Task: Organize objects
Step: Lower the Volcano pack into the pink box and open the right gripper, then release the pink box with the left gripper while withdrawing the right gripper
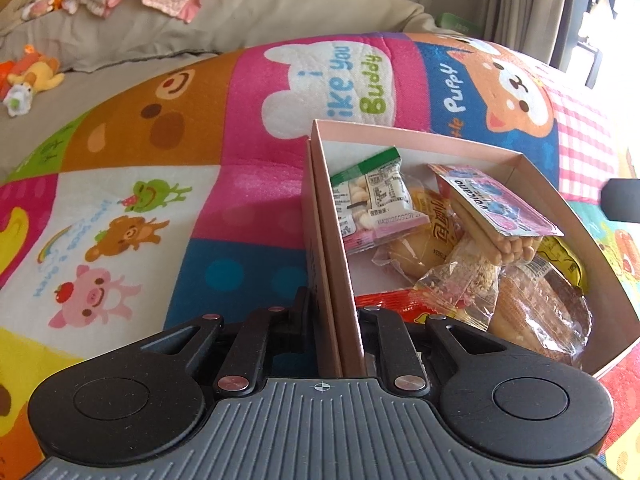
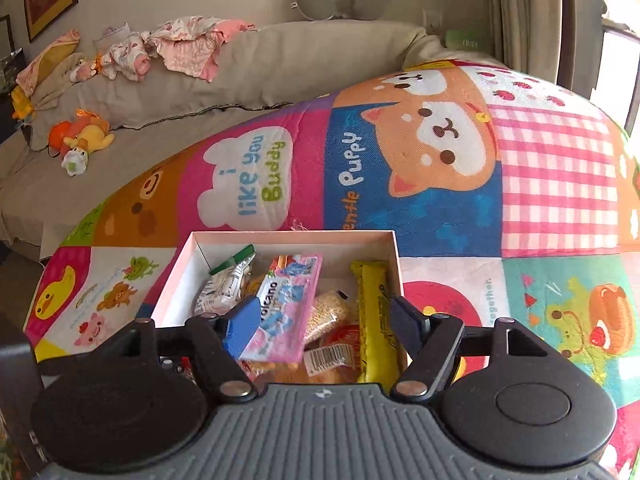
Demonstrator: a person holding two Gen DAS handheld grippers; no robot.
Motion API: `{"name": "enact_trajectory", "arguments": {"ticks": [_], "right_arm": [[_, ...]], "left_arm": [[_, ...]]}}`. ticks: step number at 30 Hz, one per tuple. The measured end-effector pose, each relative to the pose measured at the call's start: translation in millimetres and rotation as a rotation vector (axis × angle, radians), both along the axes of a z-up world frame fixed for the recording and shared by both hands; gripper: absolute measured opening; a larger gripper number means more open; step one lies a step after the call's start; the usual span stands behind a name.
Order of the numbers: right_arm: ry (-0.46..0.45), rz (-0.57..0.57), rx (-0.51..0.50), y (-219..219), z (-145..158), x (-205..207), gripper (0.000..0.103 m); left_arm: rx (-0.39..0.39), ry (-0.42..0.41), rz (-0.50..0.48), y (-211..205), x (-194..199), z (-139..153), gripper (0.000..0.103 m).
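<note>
A pink cardboard box (image 1: 420, 136) sits on the colourful play mat, filled with several snack packets. My left gripper (image 1: 334, 312) is shut on the box's left wall, one finger outside it and one inside. A pink Volcano biscuit packet (image 1: 492, 204) lies on top of the pile beside a green-and-white packet (image 1: 372, 196). In the right wrist view my right gripper (image 2: 324, 320) hangs open over the near part of the box (image 2: 292, 240). The Volcano packet (image 2: 288, 300) lies below its jaws, free of the pads, and a yellow packet (image 2: 374, 312) lies along the right wall.
The cartoon play mat (image 2: 440, 184) spreads all around the box. Behind it is a beige sofa (image 2: 280, 64) with pink clothes (image 2: 188, 48) and a plush toy (image 2: 80, 136). Curtains and a bright window are at the far right.
</note>
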State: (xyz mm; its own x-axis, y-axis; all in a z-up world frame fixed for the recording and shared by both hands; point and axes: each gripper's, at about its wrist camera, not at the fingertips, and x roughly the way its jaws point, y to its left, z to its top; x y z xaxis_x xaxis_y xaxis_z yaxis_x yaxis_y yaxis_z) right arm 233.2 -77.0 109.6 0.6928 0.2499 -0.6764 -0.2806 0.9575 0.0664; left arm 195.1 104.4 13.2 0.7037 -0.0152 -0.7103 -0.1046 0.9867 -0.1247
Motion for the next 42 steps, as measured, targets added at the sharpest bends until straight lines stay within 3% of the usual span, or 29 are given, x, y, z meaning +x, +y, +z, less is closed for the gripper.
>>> {"name": "enact_trajectory", "arguments": {"ticks": [4, 8, 12, 14, 16, 18, 21, 23, 26, 29, 31, 32, 42], "right_arm": [[-0.061, 0.026, 0.008, -26.5, 4.7, -33.0, 0.082], [-0.095, 0.027, 0.015, -58.7, 2.3, -65.4, 0.085], [-0.172, -0.009, -0.016, -85.4, -9.2, -90.9, 0.089], [-0.187, -0.031, 0.002, -98.4, -16.2, -104.0, 0.091], [-0.176, -0.035, 0.034, -108.4, -22.6, -117.9, 0.103], [-0.166, -0.020, 0.050, -115.3, -31.0, -139.3, 0.103], [-0.136, 0.022, 0.034, -112.9, -48.2, -173.0, 0.103], [-0.111, 0.018, 0.012, -106.4, -61.0, -190.5, 0.103], [-0.075, 0.021, -0.005, -92.8, -78.8, -209.5, 0.103], [-0.064, 0.002, -0.045, -84.8, -92.1, -216.8, 0.103], [-0.023, -0.035, -0.088, -84.4, -102.2, -212.7, 0.103], [-0.014, -0.048, -0.061, -89.4, -106.1, -209.1, 0.103], [-0.059, -0.088, -0.032, -92.6, -111.3, -213.0, 0.103]], "left_arm": [[0.063, 0.013, 0.008, -8.2, -3.1, 6.7, 0.017], [0.143, -0.003, 0.012, -14.3, -15.4, 24.3, 0.029], [0.218, -0.091, 0.025, -22.7, -46.7, 57.0, 0.038], [0.251, -0.166, 0.056, -29.8, -76.7, 70.8, 0.034], [0.241, -0.278, 0.069, -37.7, -119.4, 79.1, 0.033], [0.187, -0.343, 0.082, -44.3, -158.7, 75.3, 0.033], [0.060, -0.289, 0.078, -56.7, -203.8, 49.4, 0.033], [0.037, -0.219, 0.050, -68.3, -216.4, 30.3, 0.033], [0.093, -0.169, 0.000, -88.1, -224.0, 8.3, 0.033], [0.093, -0.123, -0.058, -102.8, -220.5, -6.0, 0.037], [0.139, -0.144, -0.073, -112.5, -222.1, -10.7, 0.039], [0.146, -0.149, -0.075, -114.3, -221.3, -12.2, 0.039], [0.140, -0.174, -0.067, -113.9, -222.6, -17.8, 0.040]]}}
